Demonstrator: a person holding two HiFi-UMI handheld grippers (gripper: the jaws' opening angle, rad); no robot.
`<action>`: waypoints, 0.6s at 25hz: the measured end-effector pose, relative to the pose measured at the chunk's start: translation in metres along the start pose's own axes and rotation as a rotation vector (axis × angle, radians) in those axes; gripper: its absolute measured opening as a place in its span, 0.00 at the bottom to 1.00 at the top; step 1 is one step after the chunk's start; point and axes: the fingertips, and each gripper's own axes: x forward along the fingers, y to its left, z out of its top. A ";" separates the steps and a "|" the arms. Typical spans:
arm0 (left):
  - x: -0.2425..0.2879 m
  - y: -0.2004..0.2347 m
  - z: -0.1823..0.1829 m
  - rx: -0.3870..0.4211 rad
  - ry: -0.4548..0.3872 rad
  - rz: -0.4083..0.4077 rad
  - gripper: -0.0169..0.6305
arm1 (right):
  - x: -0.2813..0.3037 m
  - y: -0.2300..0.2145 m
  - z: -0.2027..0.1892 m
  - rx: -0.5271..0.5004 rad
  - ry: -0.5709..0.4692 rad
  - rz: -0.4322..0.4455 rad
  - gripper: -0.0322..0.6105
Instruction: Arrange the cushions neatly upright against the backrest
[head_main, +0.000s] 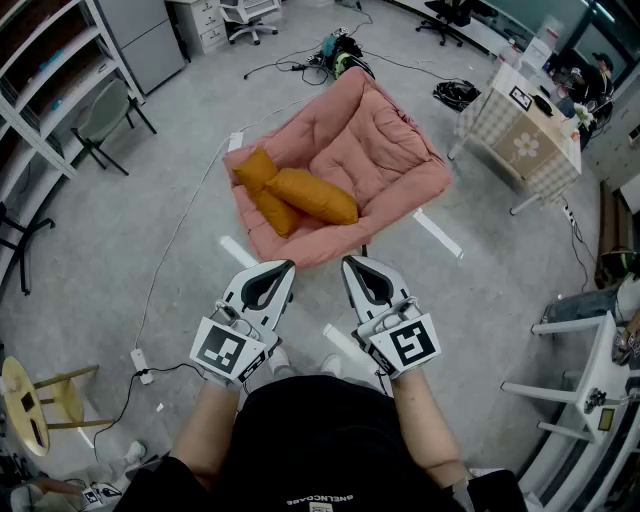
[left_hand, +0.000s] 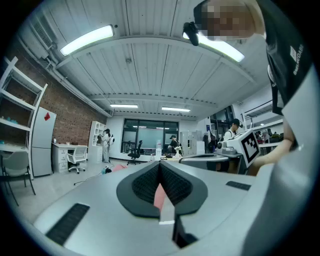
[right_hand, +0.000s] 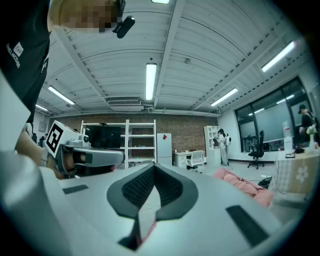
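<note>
A pink floor sofa (head_main: 385, 150) lies open on the grey floor ahead of me, its backrest on the far side. Three orange cushions lie flat on its left half: a long one (head_main: 312, 195) across the middle, one (head_main: 256, 168) behind it and one (head_main: 274, 212) partly under it. My left gripper (head_main: 287, 265) and right gripper (head_main: 351, 261) hover side by side just short of the sofa's near edge, both shut and empty. In the left gripper view the pads (left_hand: 150, 182) meet. The right gripper view shows the sofa (right_hand: 245, 187) off to the right.
A table with a checked cloth (head_main: 520, 140) stands right of the sofa. There is a grey chair (head_main: 100, 120) and shelving at far left, and a wooden stool (head_main: 30, 395) at near left. White furniture (head_main: 590, 370) is at near right. A cable and power strip (head_main: 140, 365) run along the floor on the left.
</note>
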 end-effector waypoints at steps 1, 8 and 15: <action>-0.002 0.004 0.000 0.008 0.001 0.001 0.05 | 0.004 0.002 0.000 -0.003 0.003 -0.001 0.06; -0.011 0.023 -0.002 -0.023 0.016 -0.036 0.05 | 0.027 0.015 0.002 -0.011 0.010 -0.006 0.06; -0.024 0.049 -0.006 -0.080 0.020 -0.069 0.05 | 0.052 0.031 0.001 -0.020 0.017 -0.014 0.06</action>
